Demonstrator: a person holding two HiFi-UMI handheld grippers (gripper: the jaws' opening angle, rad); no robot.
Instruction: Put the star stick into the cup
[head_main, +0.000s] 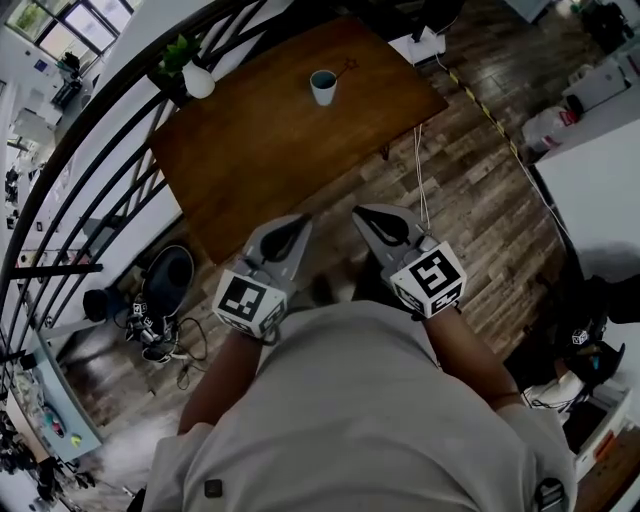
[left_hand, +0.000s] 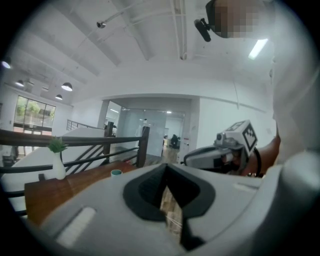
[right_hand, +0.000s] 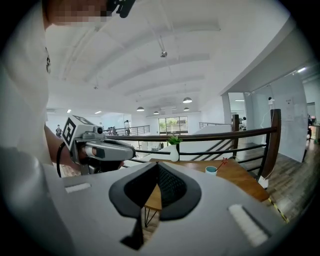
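We hold the left tool (head_main: 298, 224) and right tool (head_main: 362, 214) fully closed, both empty. The star stick (head_main: 346, 68) slants against the cup (head_main: 323, 86) on the tabletop (head_main: 260, 160), well apart from both tools.

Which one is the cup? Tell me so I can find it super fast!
Look at the brown wooden table beside the black railing. Toward its far side stands a small white cup, teal inside. Unlike the white vase at the corner, it holds no green plant.
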